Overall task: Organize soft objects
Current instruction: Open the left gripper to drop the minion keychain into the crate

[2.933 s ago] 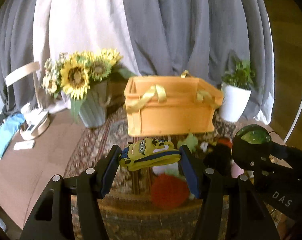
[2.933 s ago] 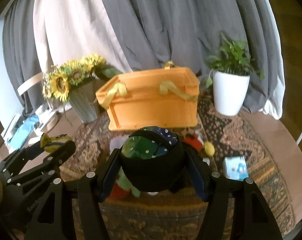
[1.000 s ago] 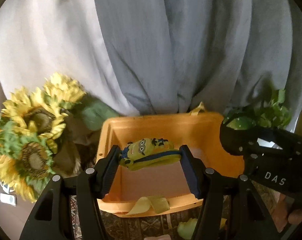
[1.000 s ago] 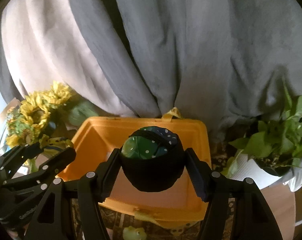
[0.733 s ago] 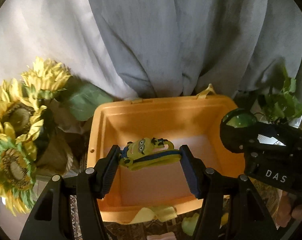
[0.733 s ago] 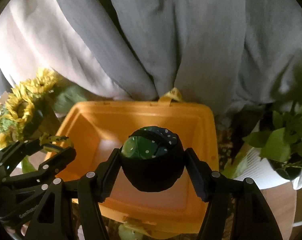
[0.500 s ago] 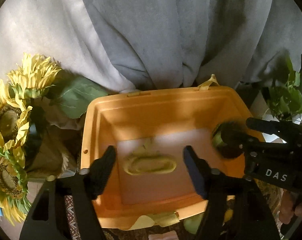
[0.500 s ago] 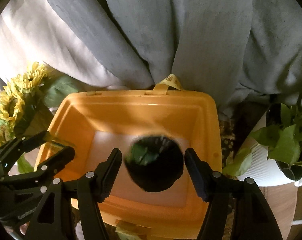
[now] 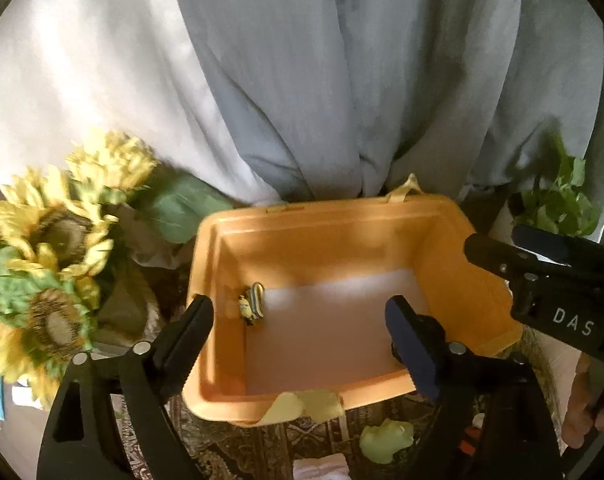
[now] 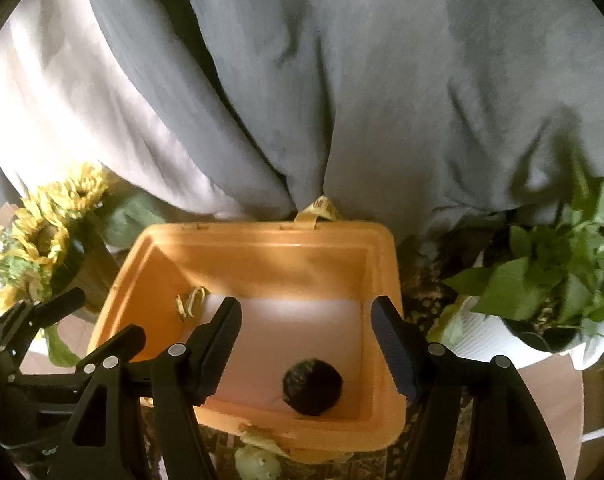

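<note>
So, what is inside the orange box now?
Inside the orange box lie two things: a yellow toy near its left wall and a dark round toy near the front. The front-left corner is covered.

bin (image 10: 386, 264): orange plastic, smooth, slight sheen; pale matt floor
handles (image 9: 306, 404): yellow woven webbing
curtain (image 9: 342, 80): grey and white cloth, matt, folded
rug (image 9: 230, 448): patterned woven textile
fingers (image 10: 222, 344): black matt plastic, metal screw heads
ball (image 10: 312, 386): dark, fuzzy cloth
pot (image 10: 490, 336): white, ribbed
</note>
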`<state>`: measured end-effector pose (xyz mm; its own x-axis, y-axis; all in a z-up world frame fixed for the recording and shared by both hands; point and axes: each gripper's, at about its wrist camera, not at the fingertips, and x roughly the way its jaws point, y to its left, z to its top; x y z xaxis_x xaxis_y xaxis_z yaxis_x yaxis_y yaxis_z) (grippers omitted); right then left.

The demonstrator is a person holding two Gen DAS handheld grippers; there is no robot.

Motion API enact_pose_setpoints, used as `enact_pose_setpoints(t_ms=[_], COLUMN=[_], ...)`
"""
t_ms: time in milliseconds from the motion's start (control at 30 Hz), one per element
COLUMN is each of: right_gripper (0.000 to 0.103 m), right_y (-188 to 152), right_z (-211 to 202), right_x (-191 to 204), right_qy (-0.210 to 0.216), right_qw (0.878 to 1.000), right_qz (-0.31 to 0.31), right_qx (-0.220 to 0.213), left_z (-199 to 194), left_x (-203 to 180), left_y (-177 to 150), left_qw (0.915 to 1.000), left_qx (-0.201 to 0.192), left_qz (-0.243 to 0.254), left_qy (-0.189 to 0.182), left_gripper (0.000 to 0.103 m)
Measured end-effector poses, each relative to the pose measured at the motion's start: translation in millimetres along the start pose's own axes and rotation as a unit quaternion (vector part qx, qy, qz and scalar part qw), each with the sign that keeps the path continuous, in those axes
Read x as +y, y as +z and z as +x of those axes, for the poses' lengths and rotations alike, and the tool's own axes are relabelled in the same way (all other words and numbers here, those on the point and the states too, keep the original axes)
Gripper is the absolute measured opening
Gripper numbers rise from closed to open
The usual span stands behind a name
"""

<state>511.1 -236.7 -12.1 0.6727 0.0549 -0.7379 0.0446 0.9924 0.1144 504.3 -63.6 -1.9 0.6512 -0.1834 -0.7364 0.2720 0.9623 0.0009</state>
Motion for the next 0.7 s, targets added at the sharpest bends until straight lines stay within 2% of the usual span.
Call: enact_pose_setpoints(t_ms=[67,200,367,700], right_gripper=[0.069,0.073,0.073,0.073], right_y=[-2,-7,-17,-45], right_z=[-12,-38,-61,-95], right_x=[0,5,9,9], right_qy=[-0.004,-0.013,-0.012,-0.051], right_qw=[1.0,0.999,0.998,0.994], right_qz=[0.002,0.004,0.011,0.021], right_qx=[-0.016,-0.046,-0.062,-0.093], left_z=[-13,-34,-60,-84], left_x=[1,5,10,4], left_y=[-3,-8,-17,-47], left_qw=[0.9998,0.9991,0.9976,0.9963], left_qx=[-0.016,-0.034,-0.054,-0.065], left_qz=[-0.005,-0.025,-0.042,-0.048], left_qy=[0.006,0.0,0.001,0.03], left_gripper=[0.095,0.096,0.098,0.101])
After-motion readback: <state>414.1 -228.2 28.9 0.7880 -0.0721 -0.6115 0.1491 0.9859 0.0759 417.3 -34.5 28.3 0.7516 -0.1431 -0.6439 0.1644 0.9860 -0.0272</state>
